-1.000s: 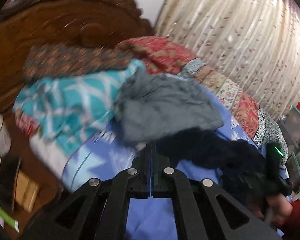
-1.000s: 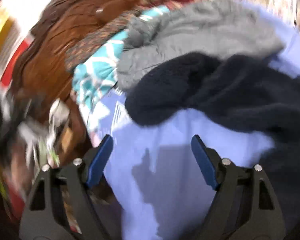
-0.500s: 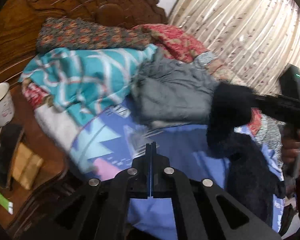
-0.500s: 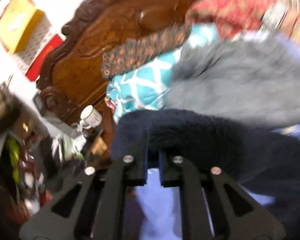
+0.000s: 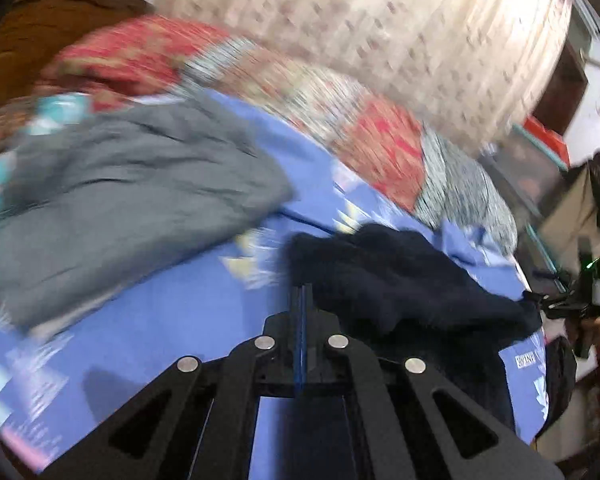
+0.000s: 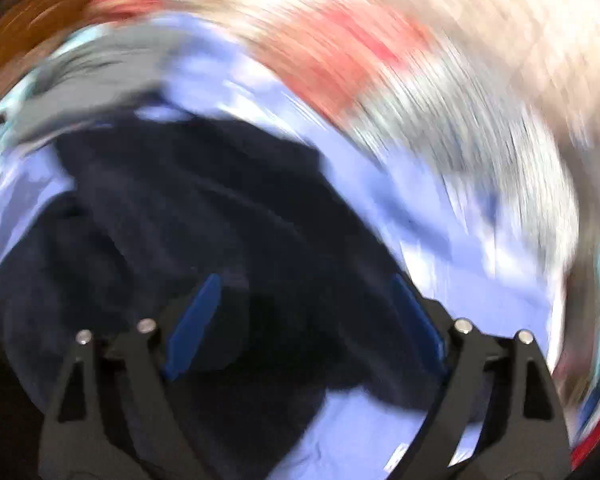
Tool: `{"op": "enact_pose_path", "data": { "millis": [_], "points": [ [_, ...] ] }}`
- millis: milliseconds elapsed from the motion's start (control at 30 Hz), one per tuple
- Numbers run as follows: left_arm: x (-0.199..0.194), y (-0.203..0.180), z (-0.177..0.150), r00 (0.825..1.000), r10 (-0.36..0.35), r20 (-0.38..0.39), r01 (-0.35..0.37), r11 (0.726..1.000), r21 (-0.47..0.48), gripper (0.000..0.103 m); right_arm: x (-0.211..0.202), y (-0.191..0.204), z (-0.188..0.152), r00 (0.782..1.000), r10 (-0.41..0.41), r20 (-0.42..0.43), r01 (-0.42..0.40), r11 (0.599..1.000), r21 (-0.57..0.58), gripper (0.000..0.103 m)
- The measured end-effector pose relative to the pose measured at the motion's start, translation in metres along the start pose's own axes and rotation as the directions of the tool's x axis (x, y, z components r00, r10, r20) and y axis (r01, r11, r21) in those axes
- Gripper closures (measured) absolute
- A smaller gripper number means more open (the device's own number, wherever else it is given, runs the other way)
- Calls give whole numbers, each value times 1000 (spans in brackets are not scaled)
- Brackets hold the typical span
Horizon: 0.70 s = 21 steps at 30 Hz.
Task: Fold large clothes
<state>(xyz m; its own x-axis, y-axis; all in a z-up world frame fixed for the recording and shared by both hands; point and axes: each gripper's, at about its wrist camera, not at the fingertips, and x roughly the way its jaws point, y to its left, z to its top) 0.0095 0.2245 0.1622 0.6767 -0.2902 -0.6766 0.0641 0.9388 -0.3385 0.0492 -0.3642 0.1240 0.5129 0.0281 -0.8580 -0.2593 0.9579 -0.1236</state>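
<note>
We are laying out the dark fleece garment (image 5: 400,280) on the blue bedsheet (image 5: 188,312), beside the grey garment (image 5: 120,200). Our left gripper (image 5: 302,304) is pressed together, seemingly empty; our right gripper (image 6: 304,320) is spread above the fleece. Next, we judge, comes pinching an edge.

Heavy motion blur, fisheye-warped edges, even daylight
</note>
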Motion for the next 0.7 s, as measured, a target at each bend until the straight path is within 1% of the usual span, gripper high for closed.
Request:
{"op": "enact_pose_path", "data": {
  "millis": [33,67,100,133,167,200,233,267,300,333,367,400,433,467,500,533,567,600,633,667,700],
  "points": [
    [34,-15,11,998,-10,-67,11,1000,16,81,9,-28,-16,999,36,5,-36,991,133,22],
    [58,-24,18,993,3,-115,1,999,33,81,10,-37,-25,998,64,29,-69,978,195,22],
    [82,-33,23,987,30,-158,-21,998,55,81,10,-49,-39,990,119,82,-137,953,270,22],
    [109,-41,28,978,61,-201,-44,995,90,81,10,-54,-51,976,177,128,-209,925,316,22],
    [131,-45,31,968,89,-234,-65,992,107,81,11,-52,-56,965,213,154,-254,905,342,22],
    [145,-44,31,961,101,-259,-75,991,107,81,12,-46,-65,948,262,182,-312,878,364,22],
    [165,-42,30,947,96,-308,-71,993,92,81,12,-30,-69,937,288,196,-342,866,366,22],
    [184,-39,28,929,62,-366,-42,997,62,81,16,-22,-73,929,311,203,-366,859,357,22],
    [193,-35,26,914,36,-403,-21,999,40,81,23,-4,-76,920,339,197,-388,855,345,22],
    [208,-32,22,892,10,-453,-7,1000,8,81,29,8,-77,915,361,180,-402,851,339,22],
    [217,-30,18,878,-6,-479,0,1000,-14,80,39,21,-79,907,392,150,-420,846,329,22],
    [221,-29,16,875,-22,-484,9,1000,-29,80,44,34,-81,897,419,140,-441,840,316,22],
    [222,-28,16,888,-48,-458,26,998,-53,81,46,45,-82,884,448,130,-466,835,294,29],
    [220,-28,17,897,-59,-438,36,998,-59,81,47,56,-82,880,461,116,-475,842,255,44],
    [216,-31,21,913,-67,-402,48,997,-56,81,46,72,-77,906,413,86,-422,890,173,81],
    [212,-33,24,924,-60,-377,46,998,-46,81,47,78,-70,936,346,71,-352,930,109,91],
    [205,-37,30,936,-51,-347,42,999,-33,82,40,83,-63,961,263,82,-267,962,53,92],
    [197,-41,38,948,-55,-313,50,998,-24,82,25,84,-53,981,144,131,-144,990,-9,93],
    [183,-45,48,963,-74,-258,72,997,-17,82,11,83,-44,980,38,195,-28,998,-52,93],
    [169,-51,58,976,-89,-201,89,996,-10,82,-5,81,-36,961,-58,270,83,993,-81,93],
    [150,-57,68,987,-107,-118,109,994,7,82,-22,80,-29,919,-159,359,208,973,-102,93]
  ]
}}
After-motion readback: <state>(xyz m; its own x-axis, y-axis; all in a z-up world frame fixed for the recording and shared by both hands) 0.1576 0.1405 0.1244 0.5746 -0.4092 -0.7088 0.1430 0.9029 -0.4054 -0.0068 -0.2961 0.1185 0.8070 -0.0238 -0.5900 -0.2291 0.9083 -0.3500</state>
